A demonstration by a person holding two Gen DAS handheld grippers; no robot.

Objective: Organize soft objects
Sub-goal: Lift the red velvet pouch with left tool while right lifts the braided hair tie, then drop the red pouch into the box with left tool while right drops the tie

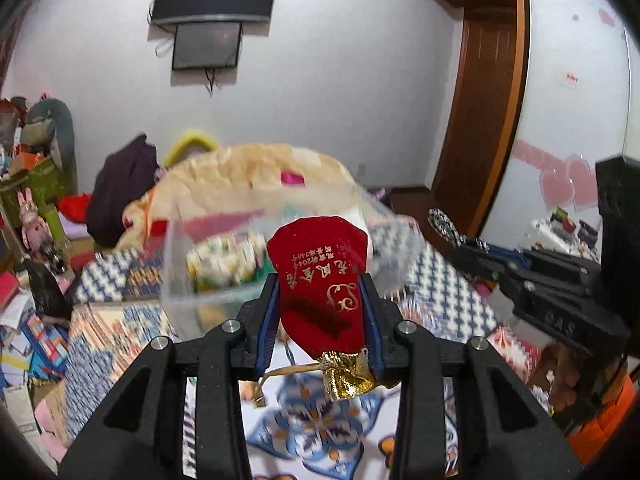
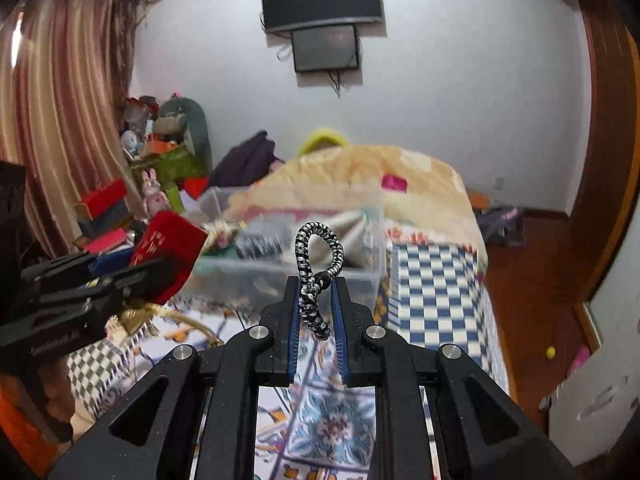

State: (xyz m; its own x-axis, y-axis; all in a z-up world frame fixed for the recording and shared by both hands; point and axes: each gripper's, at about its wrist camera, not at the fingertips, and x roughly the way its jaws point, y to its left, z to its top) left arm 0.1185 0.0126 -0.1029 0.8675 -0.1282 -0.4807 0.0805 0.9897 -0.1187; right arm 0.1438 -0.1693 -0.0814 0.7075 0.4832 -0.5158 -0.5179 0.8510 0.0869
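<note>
Left gripper: jaws closed on a red velvet pouch, pads pressing its two sides; the gold-trimmed mouth and drawstring hang out toward the camera.
Right gripper: jaws nearly shut, pinching a black-and-white braided cord loop; the loop stands up past the tips and the knotted tail lies between the pads.
Pouch axis: runs along the fingers, closed end pointing forward and up, gold mouth at the back.
Cord axis: also along the fingers, loop end forward.
Clear plastic bin: sits on the bed, ahead of both grippers and lower than the held things; it already holds assorted items, blurred here.
Key relation: the bin lies straight ahead and below each gripper; in the left wrist view its near rim shows just behind the pouch, so the left hand looks slightly nearer.
Grippers to each other: side by side, apart, each visible at the edge of the other's view.
Step in hand (judgement): both things are lifted clear of the patterned bedspread, ready for carrying forward over the bin's rim before release.
Risk (judgement): the dangling drawstring could catch on the rim.
</note>
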